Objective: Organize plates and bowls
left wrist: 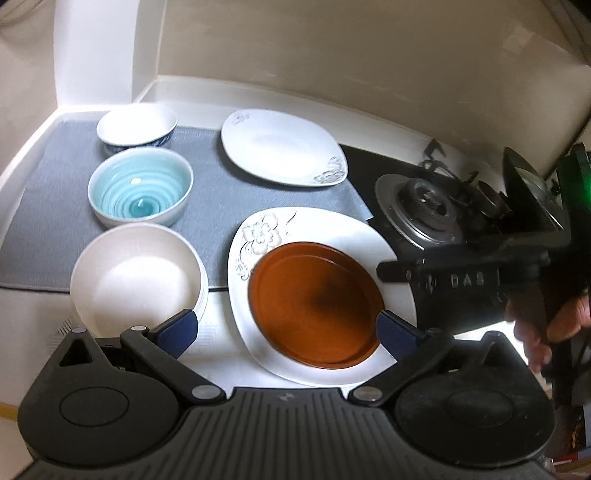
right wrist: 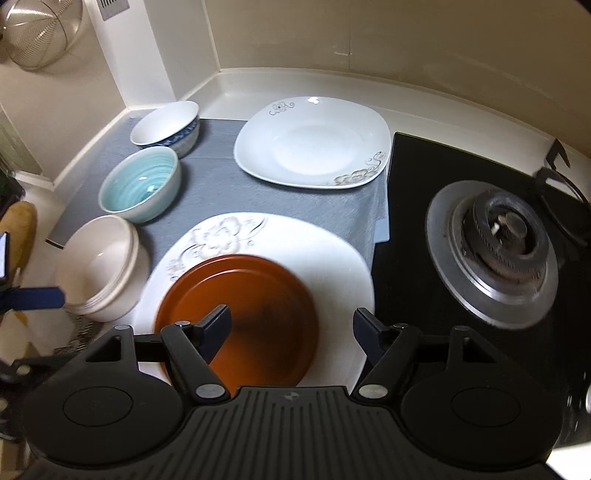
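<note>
Below both open, empty claws, left claw (left wrist: 286, 326) and right claw (right wrist: 291, 326), brown plate (right wrist: 236, 317) is stacked on near white plate (right wrist: 332, 266), nearer the right.

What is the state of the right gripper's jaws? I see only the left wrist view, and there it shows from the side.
Observer: The right gripper is open, with nothing gripped between its fingers. It hangs over the brown plate.
Operator: Is there anything beyond the bowls, near the left wall?
Observer: Yes, a wire strainer shows high up there, apart from the dishes.
</note>
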`<state>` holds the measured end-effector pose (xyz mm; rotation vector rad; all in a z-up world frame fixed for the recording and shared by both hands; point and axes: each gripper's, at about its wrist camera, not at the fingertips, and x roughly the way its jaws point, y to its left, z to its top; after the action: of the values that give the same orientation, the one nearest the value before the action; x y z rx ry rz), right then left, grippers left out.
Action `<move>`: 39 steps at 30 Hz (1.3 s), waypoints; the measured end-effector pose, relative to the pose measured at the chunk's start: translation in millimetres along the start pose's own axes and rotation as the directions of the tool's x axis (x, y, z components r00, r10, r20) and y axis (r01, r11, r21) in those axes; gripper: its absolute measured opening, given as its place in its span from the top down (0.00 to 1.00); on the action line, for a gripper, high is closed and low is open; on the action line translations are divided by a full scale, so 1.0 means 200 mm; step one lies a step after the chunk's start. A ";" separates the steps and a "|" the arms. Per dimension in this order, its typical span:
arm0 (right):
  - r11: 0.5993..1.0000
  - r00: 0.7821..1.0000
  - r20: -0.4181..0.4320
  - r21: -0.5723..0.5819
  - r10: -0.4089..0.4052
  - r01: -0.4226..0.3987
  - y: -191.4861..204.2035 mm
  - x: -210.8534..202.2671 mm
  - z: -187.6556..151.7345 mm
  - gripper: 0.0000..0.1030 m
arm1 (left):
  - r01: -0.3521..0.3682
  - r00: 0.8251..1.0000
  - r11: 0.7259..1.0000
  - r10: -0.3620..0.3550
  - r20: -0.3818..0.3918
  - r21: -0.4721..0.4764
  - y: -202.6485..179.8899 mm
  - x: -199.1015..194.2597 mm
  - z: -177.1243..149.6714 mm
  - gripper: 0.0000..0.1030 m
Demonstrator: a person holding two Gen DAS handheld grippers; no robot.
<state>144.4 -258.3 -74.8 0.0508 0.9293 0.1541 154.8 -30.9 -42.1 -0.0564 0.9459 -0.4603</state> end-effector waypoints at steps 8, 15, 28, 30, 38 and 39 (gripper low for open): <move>0.998 0.999 0.039 0.058 -0.014 0.012 0.10 -0.14 -0.11 0.23 | 0.044 0.998 0.996 -0.046 0.030 0.081 -0.01 -0.11 0.02 0.00; 0.994 0.997 0.073 0.103 -0.032 0.024 0.17 -0.22 -0.17 0.21 | 0.060 0.997 0.989 -0.066 0.040 0.138 0.00 -0.18 0.02 0.00; 0.980 0.980 0.160 0.175 -0.119 0.090 0.18 -0.38 -0.20 0.18 | 0.124 0.988 0.977 -0.137 0.065 0.175 -0.02 -0.23 0.13 0.00; 0.976 0.975 0.169 0.186 -0.146 0.114 0.15 -0.41 -0.20 0.18 | 0.131 0.987 0.979 -0.144 0.070 0.157 -0.02 -0.22 0.17 0.00; 0.980 0.967 0.222 0.180 -0.127 0.088 -0.05 -0.37 -0.10 0.17 | 0.049 0.994 0.997 -0.054 0.092 0.063 -0.03 -0.07 0.44 0.00; 0.981 0.966 0.229 0.176 -0.117 0.078 -0.09 -0.35 -0.07 0.17 | 0.030 0.995 0.999 -0.034 0.090 0.045 -0.03 -0.05 0.48 0.00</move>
<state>93.3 -287.5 -29.2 0.1734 0.7010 -0.0217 224.3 -46.8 23.0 -0.0528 0.8465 -0.5040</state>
